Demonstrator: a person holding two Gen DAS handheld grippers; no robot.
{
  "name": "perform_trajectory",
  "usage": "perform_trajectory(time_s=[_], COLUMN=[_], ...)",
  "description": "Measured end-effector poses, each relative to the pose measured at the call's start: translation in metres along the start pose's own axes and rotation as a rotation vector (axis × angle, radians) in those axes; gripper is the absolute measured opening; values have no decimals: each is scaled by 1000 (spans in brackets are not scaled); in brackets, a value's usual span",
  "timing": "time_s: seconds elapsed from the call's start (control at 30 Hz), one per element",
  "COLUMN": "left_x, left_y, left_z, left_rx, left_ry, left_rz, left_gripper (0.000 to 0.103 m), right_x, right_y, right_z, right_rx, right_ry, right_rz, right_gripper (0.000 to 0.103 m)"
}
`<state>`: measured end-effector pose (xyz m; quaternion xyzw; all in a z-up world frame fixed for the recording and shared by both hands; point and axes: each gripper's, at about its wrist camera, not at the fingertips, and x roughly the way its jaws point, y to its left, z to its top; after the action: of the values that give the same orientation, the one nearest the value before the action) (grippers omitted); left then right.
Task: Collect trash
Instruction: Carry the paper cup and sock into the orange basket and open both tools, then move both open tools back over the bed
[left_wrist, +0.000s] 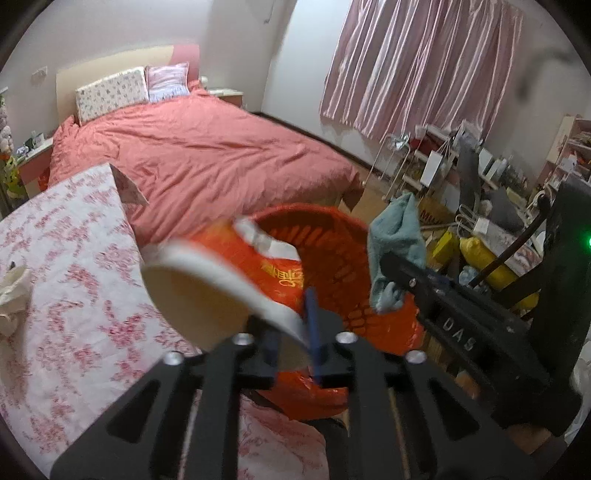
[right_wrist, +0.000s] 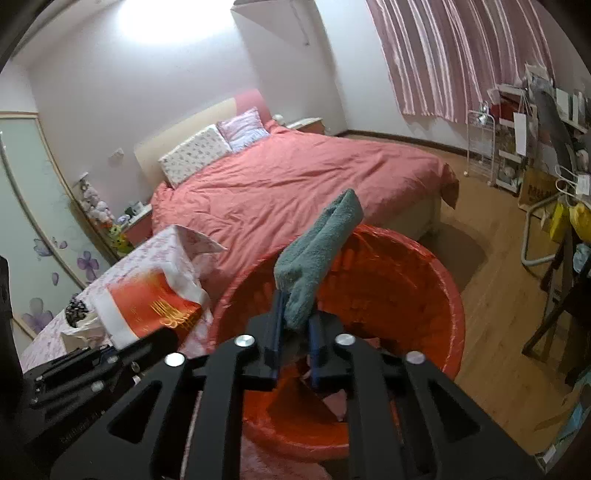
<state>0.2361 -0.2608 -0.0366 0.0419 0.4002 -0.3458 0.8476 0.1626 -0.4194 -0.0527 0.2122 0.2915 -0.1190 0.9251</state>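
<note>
The left gripper (left_wrist: 293, 332) has a paper cup (left_wrist: 221, 273) between its blue fingers (left_wrist: 313, 332). The cup is red and white with gold writing, and its open mouth faces the camera. The wall of the cup sits in the narrow gap between the fingers; the picture is blurred there, so it is not sure whether the pads press on it. The cup hangs at the near edge of a red basket (left_wrist: 340, 251), which is lined with a red plastic bag.

The right gripper (right_wrist: 293, 334) holds a blue-green cloth (right_wrist: 317, 254). The lower end of the cloth is squeezed between the two narrow blue fingers (right_wrist: 275, 325), and the rest stands up and leans to the right, above the open basket (right_wrist: 406, 280). In the right wrist view the cup (right_wrist: 147, 306) shows at the left, beside the rim of the basket.

To the left of the basket there is a table with a white cloth with a pink flower pattern (left_wrist: 66, 258). A crumpled white tissue (left_wrist: 13, 291) lies on it. Behind the basket stands a large bed with a pink cover (left_wrist: 207, 155) and two pillows (left_wrist: 110, 92). A striped pink curtain (left_wrist: 424, 62) hangs on the far wall. The floor is wooden (right_wrist: 498, 332), and shelves with many small things (left_wrist: 443, 158) stand at the right side of the room.
</note>
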Motion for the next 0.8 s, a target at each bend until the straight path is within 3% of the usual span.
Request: perform_trajectory(time_s=[0.03,0.17,0.4,0.47,0.63,0.8], left_x=[7,17,5,-2,-27,-59], left_y=[0,8,34,40,70,114], left_z=[0,-5,-11,-12,-25,-41], left_rx=[0,-6,-31,-36,-67,-140], left_ry=[12,36,31,22,1,-26], left_rz=[7,18,63,88,175,256], left_gripper=[30,36,48,54,74,85], right_x=[3,10,10,9,4,2], right_y=[-3,-10,-15,-12,9,38], right_z=[0,-5,-7,-6,-7,-13], right_rx=[3,9,18,10,-29,-74], right_ry=[8,31,49,48,38,44], right_rz=[-6,-24,-29,-31,-27,-12], right_gripper=[22,40,45,54,63,71])
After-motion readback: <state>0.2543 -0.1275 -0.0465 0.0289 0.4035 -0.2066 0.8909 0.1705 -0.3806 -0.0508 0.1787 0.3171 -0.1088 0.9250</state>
